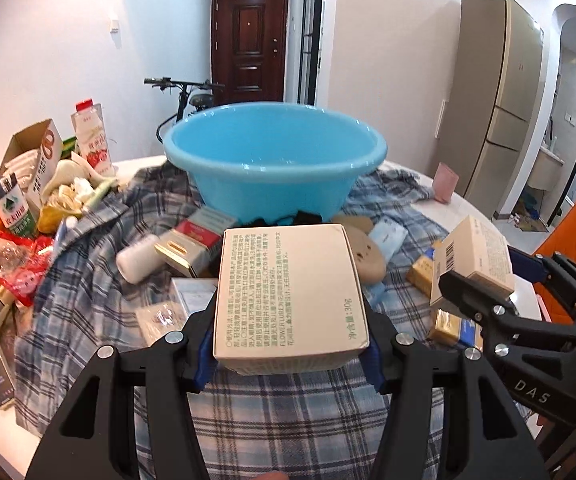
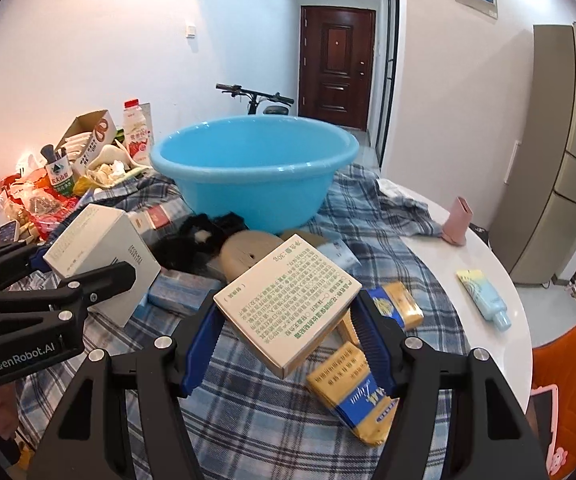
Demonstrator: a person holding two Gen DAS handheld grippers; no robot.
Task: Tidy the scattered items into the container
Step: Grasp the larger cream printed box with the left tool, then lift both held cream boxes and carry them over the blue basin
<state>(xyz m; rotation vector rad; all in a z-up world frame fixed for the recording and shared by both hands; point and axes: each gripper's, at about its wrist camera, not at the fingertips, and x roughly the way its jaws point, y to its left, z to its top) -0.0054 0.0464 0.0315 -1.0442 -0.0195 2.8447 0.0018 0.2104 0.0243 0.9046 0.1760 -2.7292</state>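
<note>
Left gripper (image 1: 290,344) clenched on a cream box (image 1: 290,292); right gripper (image 2: 288,340) clenched on a second cream box (image 2: 288,304), held tilted, both above the plaid cloth (image 1: 288,412). Risk: tilted box slipping from its corner-wise grip. Farther on: blue basin (image 2: 254,172), seemingly without contents; loose packets just short of it.

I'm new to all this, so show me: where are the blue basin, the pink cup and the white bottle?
Basin (image 1: 272,196), left wrist view, front outer wall.
Pink cup (image 2: 459,221), right wrist view, side wall.
White bottle (image 1: 138,260), left wrist view, middle of its body.
</note>
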